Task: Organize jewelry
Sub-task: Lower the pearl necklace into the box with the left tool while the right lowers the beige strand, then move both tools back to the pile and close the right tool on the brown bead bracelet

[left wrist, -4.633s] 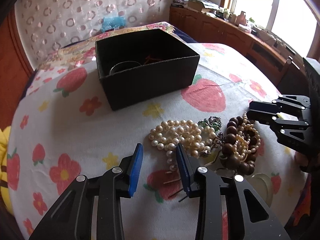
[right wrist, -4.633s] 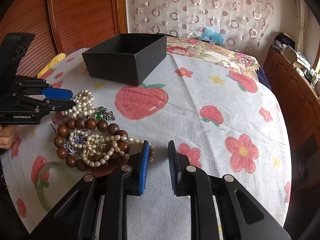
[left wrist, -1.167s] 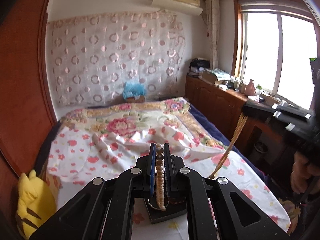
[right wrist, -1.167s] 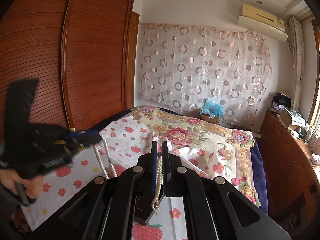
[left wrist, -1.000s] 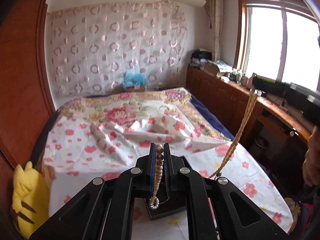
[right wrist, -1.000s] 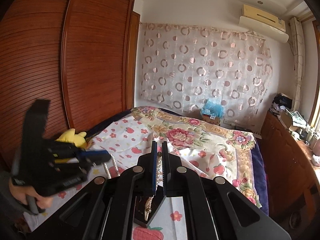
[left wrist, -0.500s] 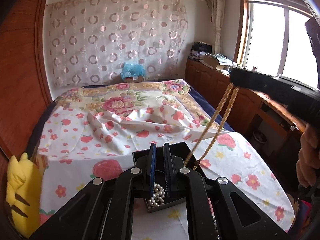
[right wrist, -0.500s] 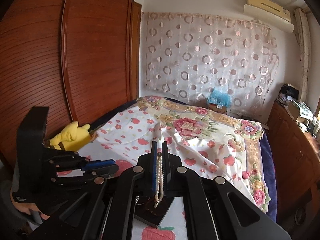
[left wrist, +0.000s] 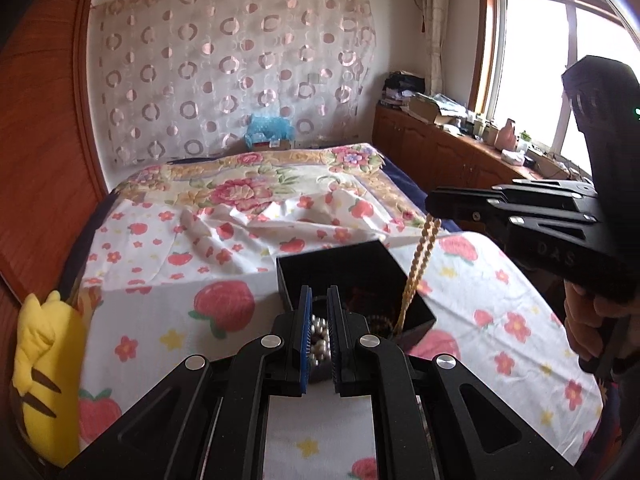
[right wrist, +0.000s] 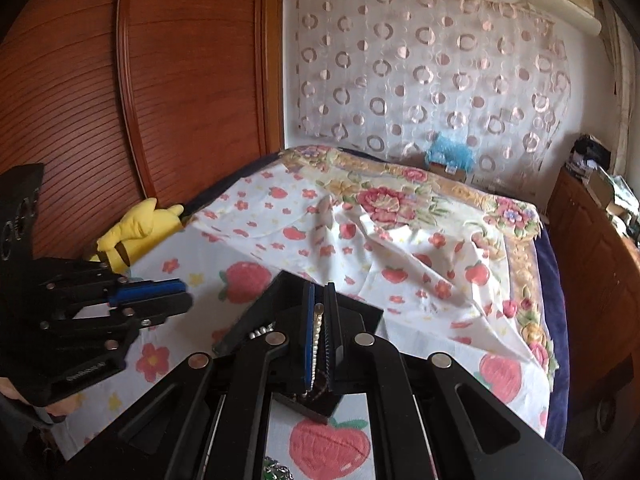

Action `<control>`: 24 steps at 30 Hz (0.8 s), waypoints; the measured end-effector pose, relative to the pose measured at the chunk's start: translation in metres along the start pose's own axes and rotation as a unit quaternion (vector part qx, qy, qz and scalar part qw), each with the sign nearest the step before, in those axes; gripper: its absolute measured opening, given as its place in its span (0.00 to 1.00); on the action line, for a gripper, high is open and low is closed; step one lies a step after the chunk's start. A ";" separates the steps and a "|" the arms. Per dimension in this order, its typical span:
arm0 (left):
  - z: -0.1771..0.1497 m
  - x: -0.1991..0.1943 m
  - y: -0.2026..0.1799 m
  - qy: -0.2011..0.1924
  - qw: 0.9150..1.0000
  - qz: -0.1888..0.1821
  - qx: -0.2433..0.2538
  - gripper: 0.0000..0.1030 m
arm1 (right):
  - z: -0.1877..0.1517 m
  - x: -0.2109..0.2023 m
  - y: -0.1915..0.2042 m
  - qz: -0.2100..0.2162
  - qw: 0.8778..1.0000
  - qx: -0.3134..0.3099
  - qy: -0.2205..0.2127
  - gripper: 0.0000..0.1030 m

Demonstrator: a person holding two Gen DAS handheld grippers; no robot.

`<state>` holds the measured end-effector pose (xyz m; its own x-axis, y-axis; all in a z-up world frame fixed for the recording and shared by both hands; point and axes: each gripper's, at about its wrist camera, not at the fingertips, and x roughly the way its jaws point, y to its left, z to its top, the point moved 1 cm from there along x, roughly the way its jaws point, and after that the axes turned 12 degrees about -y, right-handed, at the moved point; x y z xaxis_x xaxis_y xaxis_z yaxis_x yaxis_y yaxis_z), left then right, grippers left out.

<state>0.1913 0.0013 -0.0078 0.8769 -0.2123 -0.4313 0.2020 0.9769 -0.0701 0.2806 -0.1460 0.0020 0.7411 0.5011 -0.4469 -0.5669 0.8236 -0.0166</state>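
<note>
A black box point(left wrist: 340, 268) stands on the strawberry-print cloth point(left wrist: 160, 312). My left gripper point(left wrist: 319, 304) hovers over the box's near side, open by a narrow gap with nothing between the pads; white pearls point(left wrist: 318, 340) lie in the box below it. My right gripper point(right wrist: 319, 312) is shut on a thin pearl strand point(right wrist: 317, 332). In the left wrist view that strand point(left wrist: 416, 272) hangs from the right gripper point(left wrist: 434, 206) down into the box. The box also shows in the right wrist view point(right wrist: 360, 312), under the gripper.
A yellow plush toy point(left wrist: 44, 368) lies at the bed's left edge. A wooden wardrobe point(right wrist: 180, 100) stands on the left. A wooden cabinet with clutter point(left wrist: 460, 152) runs under the window. A green piece of jewelry point(right wrist: 276, 472) lies on the cloth nearby.
My left gripper has let the pearl necklace fall into the box and its pads have parted slightly. Both grippers have come lower over the box. The right one still holds its strand.
</note>
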 end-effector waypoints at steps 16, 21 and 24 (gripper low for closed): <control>-0.061 -0.025 -0.017 0.024 1.000 -0.008 0.009 0.07 | -0.043 -0.040 -0.010 -0.002 1.000 0.005 -0.009 0.23; -0.074 -0.031 -0.027 0.029 0.999 -0.011 0.014 0.08 | -0.086 -0.058 -0.003 0.000 1.000 0.009 0.002 0.25; -0.083 -0.035 -0.031 0.037 0.999 -0.018 0.013 0.13 | -0.110 -0.066 -0.002 0.002 1.000 0.014 0.014 0.25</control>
<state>0.1179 -0.0193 -0.0652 0.8347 -0.2433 -0.4940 0.2443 0.9676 -0.0638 0.1933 -0.2101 -0.0665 0.7290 0.4965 -0.4712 -0.5584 0.8295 0.0102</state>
